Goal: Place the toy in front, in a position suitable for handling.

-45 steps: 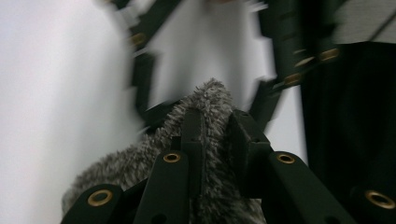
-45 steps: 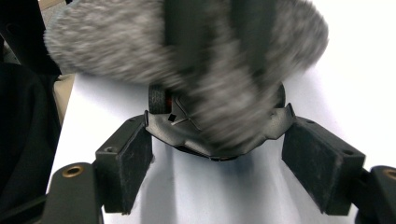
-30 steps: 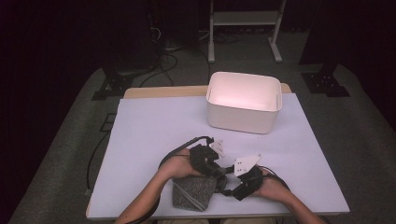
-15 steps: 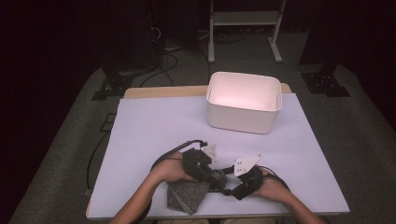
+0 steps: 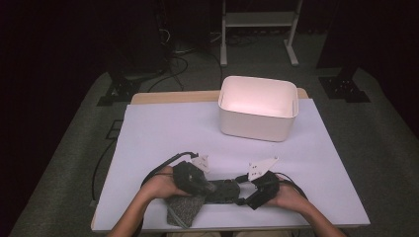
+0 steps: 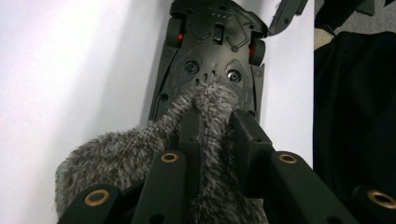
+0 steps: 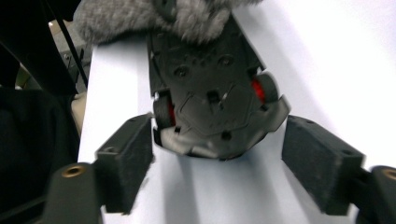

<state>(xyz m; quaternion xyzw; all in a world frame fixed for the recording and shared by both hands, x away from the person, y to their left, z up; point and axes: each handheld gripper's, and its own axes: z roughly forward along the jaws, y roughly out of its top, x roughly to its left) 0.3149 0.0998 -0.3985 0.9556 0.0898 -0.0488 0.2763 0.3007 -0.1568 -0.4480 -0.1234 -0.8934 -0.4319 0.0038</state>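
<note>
Left gripper view: the left tool [image 6: 212, 123] is clamped on grey fuzzy cloth [image 6: 140, 154] draped over the upturned toy car [image 6: 212, 51] near the desk's [image 5: 163, 128] front edge. The right tool [image 7: 217, 168], its pads spread and touching nothing, straddles the car's other end; pulling the cloth could drag the unheld car off that edge.

Both forearms are coming in from the near edge, hands low and close together near the middle. Left hand [image 5: 160, 185] is holding the left claw [image 5: 211, 188] pointing right, jaws pinching tight on a grey furry cloth [image 6: 154, 149]. Right hand [image 5: 289, 196] is holding the right claw [image 5: 241, 198] pointing left toward the other, tips nearly meeting. Right jaws are standing wide, having just been opening, pads flanking an upturned toy car [image 7: 212, 105] without pressing it.
</note>
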